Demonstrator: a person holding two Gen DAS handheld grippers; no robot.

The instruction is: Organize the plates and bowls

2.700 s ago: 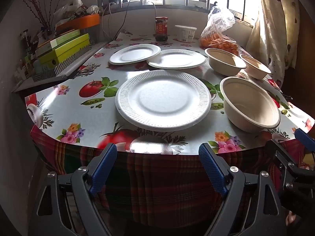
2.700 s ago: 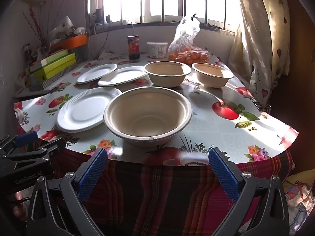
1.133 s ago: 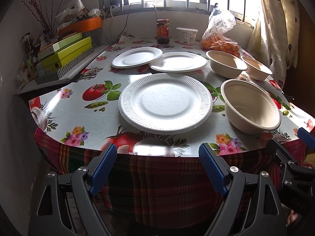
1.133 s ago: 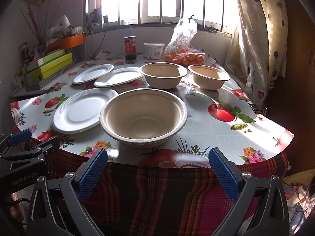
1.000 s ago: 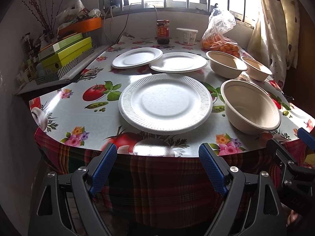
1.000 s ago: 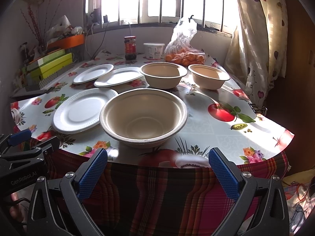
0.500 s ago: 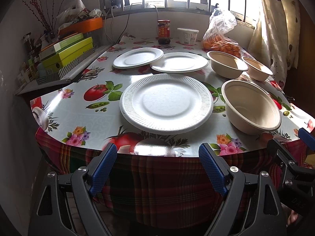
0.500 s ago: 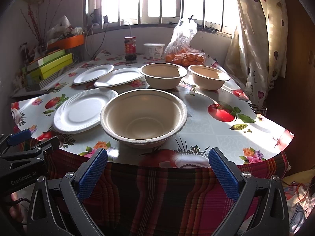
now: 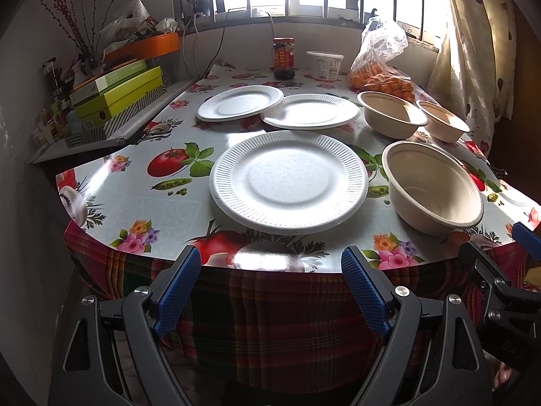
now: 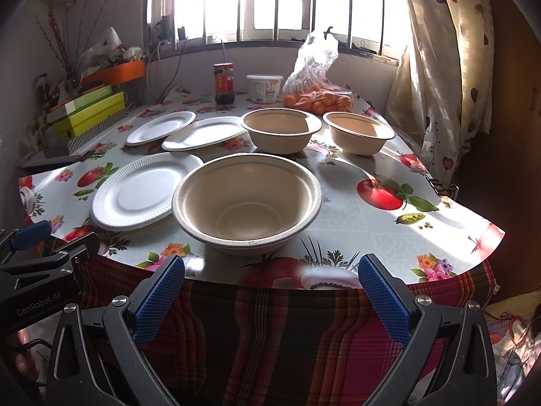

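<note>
On the table (image 9: pixel 111 199), nothing is stacked yet: three plates (nearest (image 9: pixel 288 181) at 12 o'clock) and three bowls (nearest (image 10: pixel 247 199)) lie apart, while left gripper (image 9: pixel 270 291) and right gripper (image 10: pixel 270 299) hover spread, empty, at the 6 o'clock edge.

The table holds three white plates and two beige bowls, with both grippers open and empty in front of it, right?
Not quite: the right wrist view shows three beige bowls, the near bowl, middle bowl and far bowl. The rest holds: three white plates, and both the left gripper and right gripper open and empty.
</note>
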